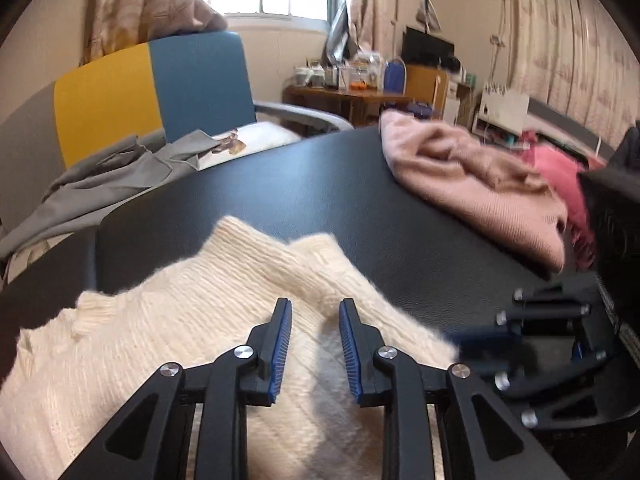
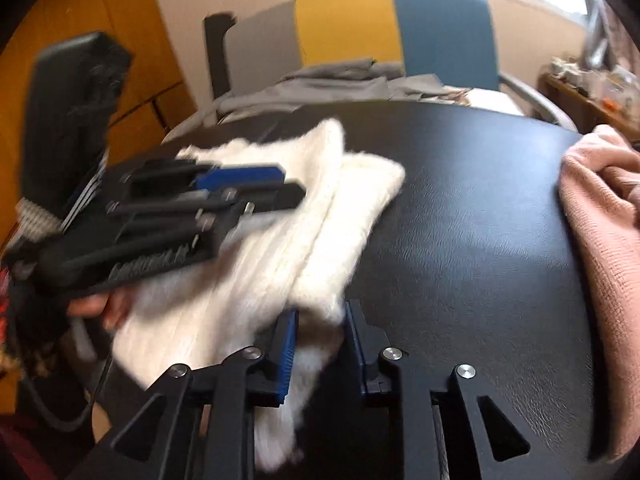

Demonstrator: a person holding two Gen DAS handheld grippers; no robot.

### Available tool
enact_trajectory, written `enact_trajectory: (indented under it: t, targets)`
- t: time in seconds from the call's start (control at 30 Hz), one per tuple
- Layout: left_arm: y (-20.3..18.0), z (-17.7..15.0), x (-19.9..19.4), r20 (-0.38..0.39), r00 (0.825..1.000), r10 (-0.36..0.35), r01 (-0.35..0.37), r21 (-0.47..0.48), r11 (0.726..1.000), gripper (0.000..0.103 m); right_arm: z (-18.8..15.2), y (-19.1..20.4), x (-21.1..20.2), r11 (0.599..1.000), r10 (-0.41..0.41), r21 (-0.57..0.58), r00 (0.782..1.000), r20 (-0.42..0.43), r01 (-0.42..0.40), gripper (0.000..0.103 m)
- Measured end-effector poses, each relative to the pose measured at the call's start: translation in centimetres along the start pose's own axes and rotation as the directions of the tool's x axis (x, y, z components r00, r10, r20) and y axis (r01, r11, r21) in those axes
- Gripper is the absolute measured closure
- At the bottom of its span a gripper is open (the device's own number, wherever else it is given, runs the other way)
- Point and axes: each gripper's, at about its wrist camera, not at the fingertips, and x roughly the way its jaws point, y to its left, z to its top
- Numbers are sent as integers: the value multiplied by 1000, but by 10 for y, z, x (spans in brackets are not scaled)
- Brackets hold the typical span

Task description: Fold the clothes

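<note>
Black linkage arms and blue-padded jaws fill the bottom of both views. From the left wrist camera, the left gripper (image 1: 315, 346) hangs over a cream knit sweater (image 1: 172, 344) with its jaws spread a little and nothing pinched between them; whether the tips touch the wool is hard to tell. The sweater lies folded on the near part of the black counter (image 1: 320, 200), its lower end cut off by the frame and hidden under the linkage.

From the right wrist camera, the right gripper (image 2: 321, 346) sits at the near corner of the same sweater (image 2: 280, 216). A tuft of the cream knit lies between its jaws, against the left pad, but a gap shows on the right side, so the jaws do not pinch it. Motion blur smears the wool here, and the edge of the fabric is hard to trace.

The left gripper (image 2: 288, 188) also appears in that view, blurred, above the far side of the sweater; part of a hand (image 2: 100, 308) shows beneath its body.

A pink sweater (image 1: 480, 184) lies bunched on the far right of the counter, well apart from the cream one, partly cut off by the frame. Behind the counter stands a chair (image 1: 152, 88) with grey, yellow and blue panels, grey clothing (image 1: 112, 176) draped over its seat.
</note>
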Motion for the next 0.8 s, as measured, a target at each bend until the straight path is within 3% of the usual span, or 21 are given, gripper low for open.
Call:
enact_trajectory:
  t: [0.03, 0.1, 0.17, 0.23, 0.3, 0.4, 0.47, 0.6, 0.77, 0.8]
  targets:
    - [-3, 0, 3, -13, 1000, 11, -11, 14, 1000, 78, 0, -4, 2, 999, -38, 29, 999, 15, 37, 95]
    - [-4, -1, 6, -15, 1000, 15, -15, 21, 1000, 77, 0, -12, 2, 991, -75, 115, 997, 27, 71, 95]
    - [-3, -2, 12, -31, 999, 6, -6, 19, 1000, 76, -5, -1, 5, 987, -105, 128, 994, 20, 101, 95]
    - [-3, -2, 14, -37, 999, 7, -6, 18, 1000, 76, -4, 9, 2, 989, -129, 81, 991, 37, 125, 92]
    - [0, -2, 12, -35, 999, -7, 7, 7, 1000, 76, 0, 8, -10, 987, -120, 111, 990, 68, 112, 85]
    - [10, -3, -3, -10, 999, -30, 29, -69, 997, 76, 7, 4, -40, 980, -122, 176, 974, 189, 89, 82]
    - [21, -9, -20, 8, 999, -34, 35, -156, 987, 76, 15, 16, -51, 990, -89, 127, 967, 238, 60, 82]
    - [55, -37, -62, 45, 999, -26, 39, -306, 951, 76, 36, 54, -34, 1000, 6, -19, 980, 198, -3, 82]
    - [102, -99, -126, 91, 996, 15, 23, -409, 912, 76, 45, 118, -2, 969, 229, -117, 968, 99, -217, 80]
    - [111, -114, -143, 104, 994, 33, 13, -421, 907, 76, 45, 136, 6, 956, 262, -156, 963, 67, -250, 74]
